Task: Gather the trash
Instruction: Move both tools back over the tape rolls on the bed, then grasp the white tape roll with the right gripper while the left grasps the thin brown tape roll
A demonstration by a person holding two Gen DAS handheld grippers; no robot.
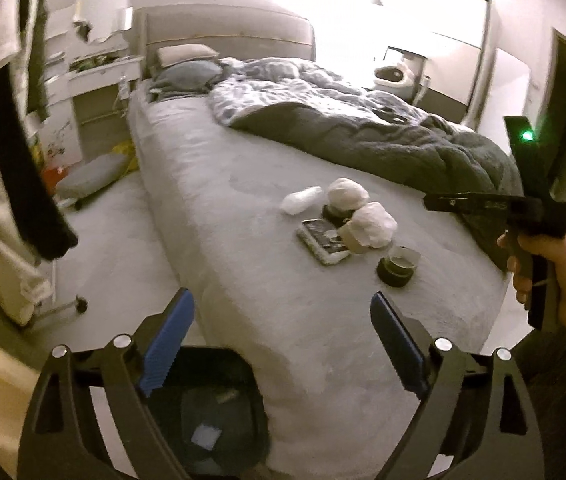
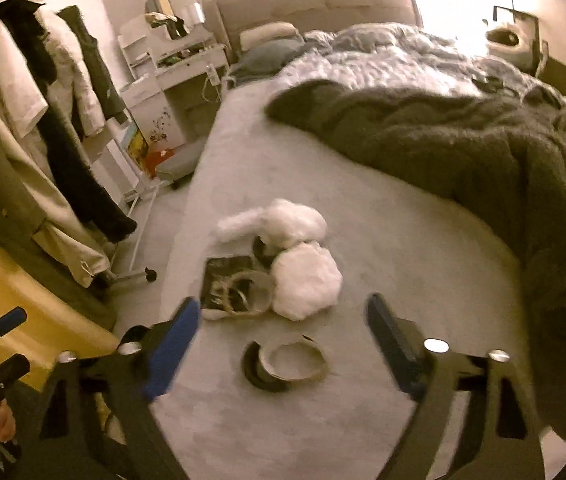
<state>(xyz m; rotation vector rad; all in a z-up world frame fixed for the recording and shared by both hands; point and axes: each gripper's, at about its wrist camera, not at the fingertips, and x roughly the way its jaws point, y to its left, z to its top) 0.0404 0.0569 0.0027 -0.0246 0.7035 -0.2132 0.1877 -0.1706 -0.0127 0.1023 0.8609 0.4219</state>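
Both cameras look forward and down along their own gripper fingers at the grey bed. The left wrist view stands back, at the bed's foot corner, above a dark bin. The right wrist view is nearer. Both share the crumpled white paper balls, the dark grey duvet and the headboard.

Rumpled duvet on bed; clothes hanging; dresser.
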